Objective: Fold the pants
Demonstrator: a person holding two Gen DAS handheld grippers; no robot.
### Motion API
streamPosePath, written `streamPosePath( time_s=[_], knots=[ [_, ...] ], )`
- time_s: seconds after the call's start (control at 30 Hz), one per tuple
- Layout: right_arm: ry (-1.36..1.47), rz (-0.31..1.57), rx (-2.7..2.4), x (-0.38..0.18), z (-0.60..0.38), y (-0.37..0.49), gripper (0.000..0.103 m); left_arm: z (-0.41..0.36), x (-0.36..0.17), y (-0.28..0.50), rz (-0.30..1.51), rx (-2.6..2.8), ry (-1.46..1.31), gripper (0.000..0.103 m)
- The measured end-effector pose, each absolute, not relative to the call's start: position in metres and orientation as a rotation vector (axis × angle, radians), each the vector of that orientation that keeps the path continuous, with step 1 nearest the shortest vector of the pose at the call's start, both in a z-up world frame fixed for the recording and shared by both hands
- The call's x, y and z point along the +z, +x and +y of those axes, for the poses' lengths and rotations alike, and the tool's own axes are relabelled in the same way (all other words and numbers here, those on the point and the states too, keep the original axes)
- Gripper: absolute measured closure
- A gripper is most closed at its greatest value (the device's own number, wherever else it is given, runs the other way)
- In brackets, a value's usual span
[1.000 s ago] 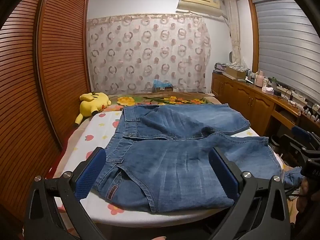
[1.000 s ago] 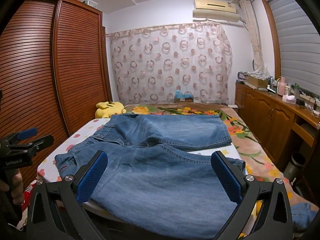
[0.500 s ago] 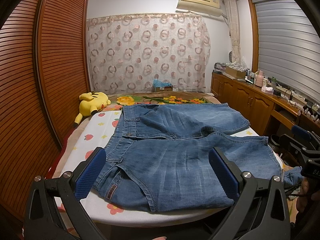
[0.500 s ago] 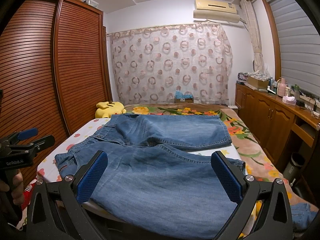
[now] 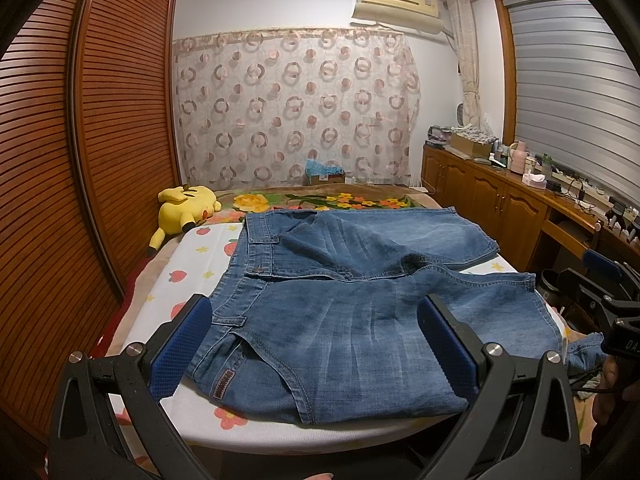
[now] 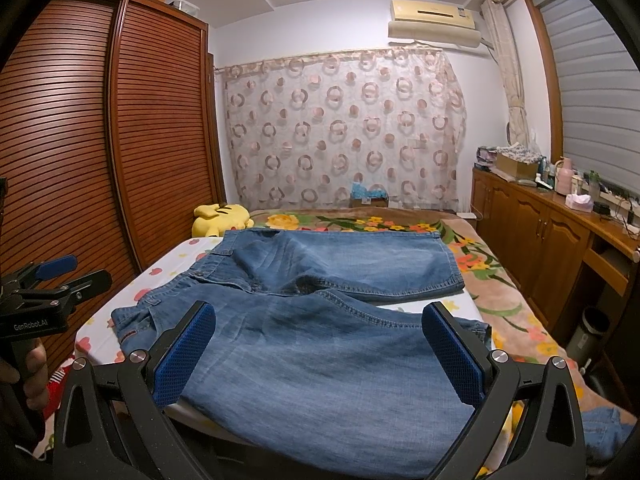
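Jeans spread flat on the bed, waistband toward the louvred wardrobe side, both legs running away from it toward the wooden cabinets. Legs splayed apart in a shallow V; far leg lying just short of the floral blanket, near leg lying along the near edge of the bed with its hem end draped over the bed's edge on the cabinet side. Brown leather patch on the waistband at the corner of the jeans nearest the left gripper.

Left gripper — spread wide, blue pads well apart, nothing between them; held above the near edge of the bed over the waistband end of the jeans, not touching the cloth.

Right gripper — likewise spread wide and empty; held above the near leg of the jeans, apart from the cloth.

Yellow plush toy lying on the bed beyond the jeans, against the wardrobe side. Patterned curtain hanging behind the far end of the bed, air conditioner mounted above it.
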State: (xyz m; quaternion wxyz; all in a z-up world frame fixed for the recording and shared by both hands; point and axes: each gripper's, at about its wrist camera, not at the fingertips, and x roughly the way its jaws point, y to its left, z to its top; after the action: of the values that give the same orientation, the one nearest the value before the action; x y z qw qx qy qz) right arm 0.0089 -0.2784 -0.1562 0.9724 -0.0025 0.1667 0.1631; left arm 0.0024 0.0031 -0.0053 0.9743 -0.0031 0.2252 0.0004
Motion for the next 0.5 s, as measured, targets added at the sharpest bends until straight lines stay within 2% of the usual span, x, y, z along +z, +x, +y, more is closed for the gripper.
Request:
streamPosePath(
  time_s=[0.5],
  knots=[
    [-0.006,0.335,0.329,-0.1561,-0.2784,0.0089,0.000,0.0049,-0.0040,-0.0008,0.456,-0.001,-0.007,0.000]
  ],
)
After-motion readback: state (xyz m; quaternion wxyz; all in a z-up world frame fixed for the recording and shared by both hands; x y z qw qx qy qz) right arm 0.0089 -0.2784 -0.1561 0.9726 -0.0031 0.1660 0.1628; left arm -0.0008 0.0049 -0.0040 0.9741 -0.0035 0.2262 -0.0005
